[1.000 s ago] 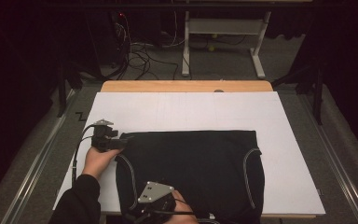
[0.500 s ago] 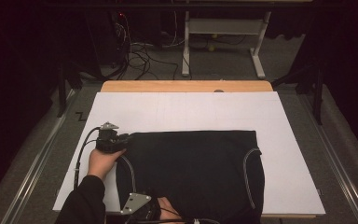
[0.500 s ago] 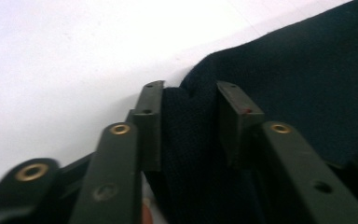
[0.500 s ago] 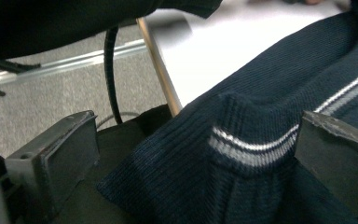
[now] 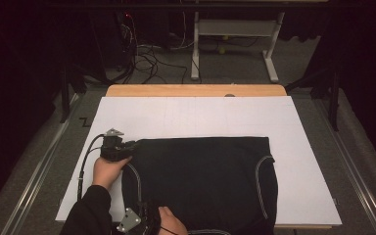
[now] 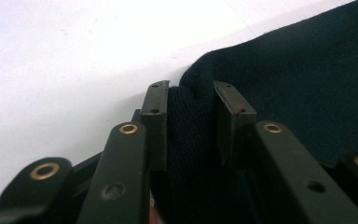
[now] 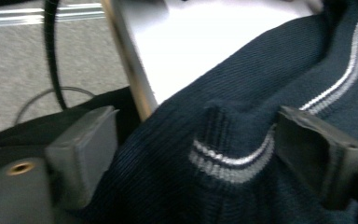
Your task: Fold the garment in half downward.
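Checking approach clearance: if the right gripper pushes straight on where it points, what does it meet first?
Most likely the dark garment: a striped fold already lies between the right gripper's fingers, with the white tabletop beyond.

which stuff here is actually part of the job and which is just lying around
In the job:
- dark knit garment with pale stripes, flat on the white board
- left gripper, shut on the garment's far left corner
- right gripper, jaws just closing around the striped near edge, not yet pressing

Just lying about:
- cables on the floor
- white table frame beyond
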`<state>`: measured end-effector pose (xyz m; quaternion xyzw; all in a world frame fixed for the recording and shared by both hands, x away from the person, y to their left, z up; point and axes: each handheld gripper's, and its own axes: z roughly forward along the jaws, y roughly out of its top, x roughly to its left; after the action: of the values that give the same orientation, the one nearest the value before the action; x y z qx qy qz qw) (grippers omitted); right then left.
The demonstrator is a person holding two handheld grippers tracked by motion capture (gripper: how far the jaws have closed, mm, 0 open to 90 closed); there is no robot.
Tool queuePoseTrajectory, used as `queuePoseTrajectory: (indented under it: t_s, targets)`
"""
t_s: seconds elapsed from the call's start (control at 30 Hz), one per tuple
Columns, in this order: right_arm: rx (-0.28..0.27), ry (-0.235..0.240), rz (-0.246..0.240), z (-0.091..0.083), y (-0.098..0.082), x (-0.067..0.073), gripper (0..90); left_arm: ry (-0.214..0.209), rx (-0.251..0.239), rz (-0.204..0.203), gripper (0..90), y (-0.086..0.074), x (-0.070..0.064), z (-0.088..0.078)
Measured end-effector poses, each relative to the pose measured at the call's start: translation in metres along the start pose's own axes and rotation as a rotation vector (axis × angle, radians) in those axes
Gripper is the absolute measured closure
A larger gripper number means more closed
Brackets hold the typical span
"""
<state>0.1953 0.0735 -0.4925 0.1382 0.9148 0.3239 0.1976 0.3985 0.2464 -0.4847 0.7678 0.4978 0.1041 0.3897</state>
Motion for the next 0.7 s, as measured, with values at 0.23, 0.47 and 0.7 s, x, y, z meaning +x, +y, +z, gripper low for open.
queuePoseTrajectory:
  t_s: [0.23, 0.47, 0.7]
  targets:
    - [-0.005, -0.043, -0.017, -0.002, -0.002, -0.001, 32.1, -0.001, -0.001, -0.005, 64.0, 0.0, 0.0, 0.0]
    - [-0.017, -0.015, -0.005, -0.006, -0.003, -0.005, 38.7, -0.006, -0.003, -0.013, 64.0, 0.0, 0.001, 0.0]
    - [-0.042, 0.048, 0.054, -0.013, -0.008, -0.015, 51.1, -0.005, -0.004, -0.014, 63.9, 0.0, 0.001, 0.0]
